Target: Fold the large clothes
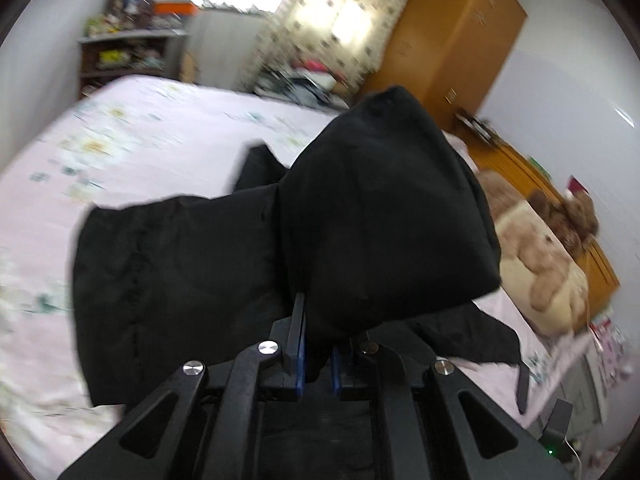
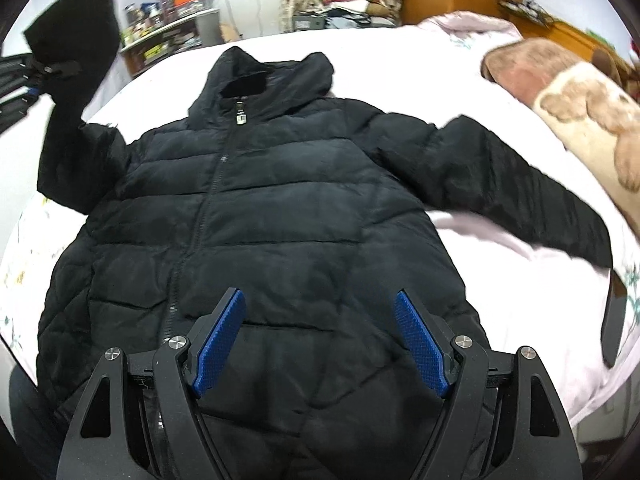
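Left jaws pinching jacket (image 2: 256,216) sleeve, right jaws spread; pink floral bed (image 2: 500,272), orange wardrobe (image 1: 452,44) behind

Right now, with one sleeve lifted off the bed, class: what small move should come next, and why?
Probably swing the left gripper inward, laying its pinched sleeve across the jacket chest; the body lies flat and zipped, and the right gripper hangs open.

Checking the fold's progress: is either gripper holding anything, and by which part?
The left gripper is shut on the black jacket, pinching its sleeve near the cuff end. The right gripper is open, holding nothing.
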`<state>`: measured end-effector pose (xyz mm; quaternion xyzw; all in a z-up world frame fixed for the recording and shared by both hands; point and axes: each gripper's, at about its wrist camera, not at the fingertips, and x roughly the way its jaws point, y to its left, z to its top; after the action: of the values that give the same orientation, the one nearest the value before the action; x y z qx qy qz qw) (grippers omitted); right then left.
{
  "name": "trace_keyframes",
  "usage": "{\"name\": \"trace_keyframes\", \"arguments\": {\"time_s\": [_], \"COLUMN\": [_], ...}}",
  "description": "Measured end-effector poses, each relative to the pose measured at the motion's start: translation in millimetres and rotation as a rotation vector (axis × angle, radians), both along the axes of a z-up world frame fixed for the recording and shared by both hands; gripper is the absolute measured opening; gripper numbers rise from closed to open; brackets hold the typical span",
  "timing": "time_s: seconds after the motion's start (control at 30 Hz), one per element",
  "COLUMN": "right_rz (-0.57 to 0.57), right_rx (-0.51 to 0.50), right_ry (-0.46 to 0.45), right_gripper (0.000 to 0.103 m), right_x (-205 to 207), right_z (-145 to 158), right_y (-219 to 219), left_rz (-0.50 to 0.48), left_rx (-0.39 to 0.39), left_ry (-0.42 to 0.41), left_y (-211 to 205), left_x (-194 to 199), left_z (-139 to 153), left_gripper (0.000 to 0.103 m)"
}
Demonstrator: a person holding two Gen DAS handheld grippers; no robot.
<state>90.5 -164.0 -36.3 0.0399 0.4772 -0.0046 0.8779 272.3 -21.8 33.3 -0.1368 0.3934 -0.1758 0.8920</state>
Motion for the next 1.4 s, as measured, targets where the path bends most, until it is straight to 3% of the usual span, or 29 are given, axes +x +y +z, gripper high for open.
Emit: {"name": "trace_keyframes", "arguments": {"time_s": [0.23,0.27,0.37,0.57,0.63,0.73,0.83,0.9,0.97,1.03,1.17,1.27,1.4], "right_rz": [-0.069,-0.081,-0.099,-0.096,-0.077,-0.041,0.007,0.033,0.053,0.063,0.041,0.044,0.048], "right_rx": [0.037,0.046,0.082,0.095,0.086,0.083,0.092,0.085,0.082,0.065,0.027,0.008,-0.045], "right_ry": [-0.001,0.0,0.005,-0.006,-0.026,-0.051,-0.064,-0.069,-0.082,-0.073,0.027,0.059,0.057], "right_gripper": [0.077,0.077,0.077,0.077,0.077,0.077,0.076,0.065,0.054,0.047,0.046,0.046,0.046], "right_x": [2,3,6,13,21,39,67,90,118,147,194,196,192], "right_z": [-12,-14,-19,-14,-8,-2,-3,-4,-8,-16,-55,-80,-91], "right_y": [-34,-38,-47,-48,-42,-30,-15,-5,4,10,9,8,17], "left_rz": [-0.134,-0.148,-0.181,-0.22,-0.2,-0.069,0.076,0.151,0.194,0.197,0.17,0.158,0.146], "left_rx": [-0.048,-0.054,-0.089,-0.146,-0.115,0.02,0.115,0.15,0.165,0.158,0.227,0.254,0.271], "left_ry": [0.09,0.106,0.145,0.083,0.016,-0.033,0.023,0.068,0.115,0.14,0.138,0.123,0.117], "left_y": [-62,-70,-80,-65,-44,1,54,84,100,103,88,82,82], "left_x": [28,30,35,18,11,20,40,54,64,68,67,64,66], "left_z": [-56,-64,-77,-55,-43,-46,-68,-87,-108,-124,-147,-155,-163], "left_gripper": [0.011,0.016,0.052,0.063,0.064,0.064,0.061,0.047,0.044,0.043,0.043,0.043,0.043]}}
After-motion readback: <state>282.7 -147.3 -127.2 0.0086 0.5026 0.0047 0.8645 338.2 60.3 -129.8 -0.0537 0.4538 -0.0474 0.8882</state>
